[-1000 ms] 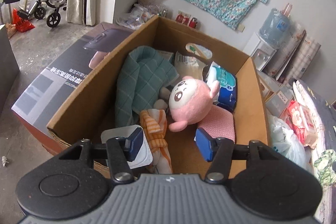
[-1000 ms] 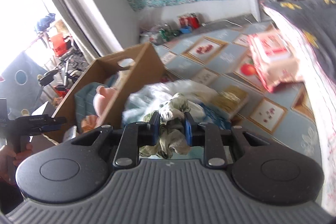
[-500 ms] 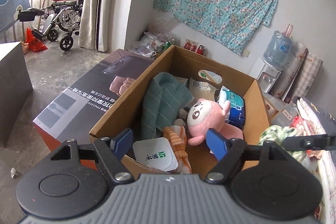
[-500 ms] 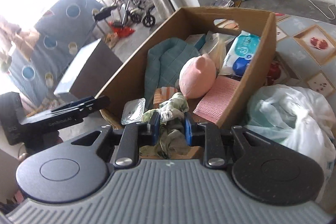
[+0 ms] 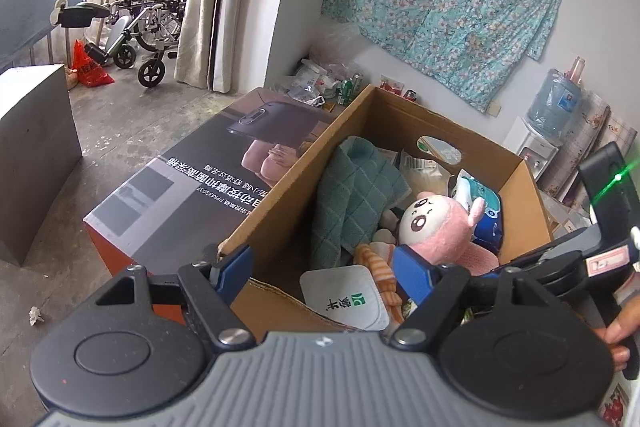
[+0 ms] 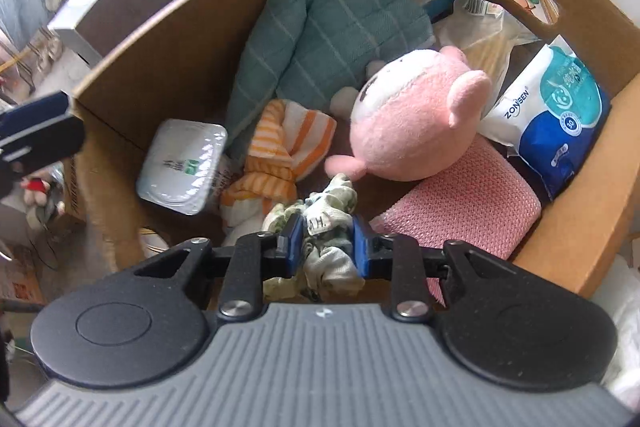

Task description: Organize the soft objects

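A brown cardboard box [image 5: 280, 195] [image 6: 160, 39] holds a pink plush toy [image 5: 436, 227] [image 6: 412, 131], a teal quilted towel [image 6: 320, 23], an orange striped cloth [image 6: 276, 155] and a pink knitted pad [image 6: 460, 203]. My right gripper [image 6: 326, 239] points down into the box. A crumpled green-and-white cloth [image 6: 328, 223] sits between its blue pads, which still press on it while the jaws are opening. My left gripper [image 5: 324, 269] hangs open over the box's near corner with nothing between its fingers. One left finger [image 6: 36, 131] shows at the box's left rim.
In the box also lie a sealed white tray [image 6: 184, 163] and a blue wipes pack [image 6: 560, 115]. A printed carton [image 5: 192, 195] lies left of the box, a grey block [image 5: 32, 155] further left. A white plastic bag [image 6: 624, 299] sits right of the box.
My right gripper swung left from the floor to above the box and tipped downward, carrying the cloth. My left gripper opened wider and backed away from the box's inside.
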`<state>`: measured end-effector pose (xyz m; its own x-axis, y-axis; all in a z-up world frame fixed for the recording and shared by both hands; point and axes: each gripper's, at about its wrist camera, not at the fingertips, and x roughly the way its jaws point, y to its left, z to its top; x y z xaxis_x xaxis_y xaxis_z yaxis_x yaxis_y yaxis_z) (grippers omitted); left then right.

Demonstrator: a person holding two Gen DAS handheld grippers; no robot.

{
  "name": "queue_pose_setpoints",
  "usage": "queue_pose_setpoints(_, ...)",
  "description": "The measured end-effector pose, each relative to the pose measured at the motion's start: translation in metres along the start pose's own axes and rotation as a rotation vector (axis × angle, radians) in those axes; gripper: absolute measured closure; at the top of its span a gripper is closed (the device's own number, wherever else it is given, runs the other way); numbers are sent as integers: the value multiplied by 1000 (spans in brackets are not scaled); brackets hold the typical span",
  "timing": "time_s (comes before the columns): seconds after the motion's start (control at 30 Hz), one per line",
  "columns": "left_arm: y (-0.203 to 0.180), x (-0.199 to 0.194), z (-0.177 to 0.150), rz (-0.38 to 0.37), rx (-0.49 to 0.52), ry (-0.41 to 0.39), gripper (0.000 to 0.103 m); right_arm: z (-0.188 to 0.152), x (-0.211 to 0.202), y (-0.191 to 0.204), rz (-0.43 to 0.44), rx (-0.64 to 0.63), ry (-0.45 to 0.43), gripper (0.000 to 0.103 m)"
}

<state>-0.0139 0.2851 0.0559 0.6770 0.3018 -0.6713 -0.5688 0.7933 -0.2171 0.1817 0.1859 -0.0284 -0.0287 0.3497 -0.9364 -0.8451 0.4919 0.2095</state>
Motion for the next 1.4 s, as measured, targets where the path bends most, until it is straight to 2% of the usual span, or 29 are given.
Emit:
queue_pose_setpoints(0.1, 3, 2, -1, -6, -7, 6, 25, 1, 6, -3, -35, -6, 13, 70)
queue_pose_setpoints(0.23, 2, 2, -3, -9, -6, 5, 25, 4, 3, -13, -7, 26, -26, 60)
queue_pose_setpoints(0.33, 1, -1, -4, -14, -6, -1, 25, 4, -13, -20, -4, 48, -86, 60)
queue_pose_setpoints(0.47, -7, -11, -3, -28, 14, -24, 25, -10, -59, -36, 36, 122, -194, 58)
queue_pose_setpoints(0.57, -19, -21, -4, -62, 49, -46, 25, -32, -109, -56, 32, 186, -295, 53)
queue_pose_setpoints(0.67, -40, -30, -5, -108, 108, -60, 24, -63, -159, -83, -10, 257, -390, 48)
queue_pose_setpoints(0.87, -104, -42, -19, -250, 256, -74, 19, -144, -224, -142, -141, 429, -469, 42)
queue_pose_setpoints(1.0, -160, -42, -39, -337, 394, -73, 17, -197, -230, -179, -168, 550, -464, 42)
queue_pose_setpoints(1.13, -217, -32, -59, -416, 532, -69, 17, -238, -210, -208, -162, 638, -438, 42)
queue_pose_setpoints(1.3, -285, -11, -75, -450, 712, -69, 19, -264, -181, -247, -58, 775, -413, 42)
queue_pose_setpoints(1.4, -325, 13, -74, -505, 772, 26, 21, -272, -156, -278, 26, 901, -391, 42)
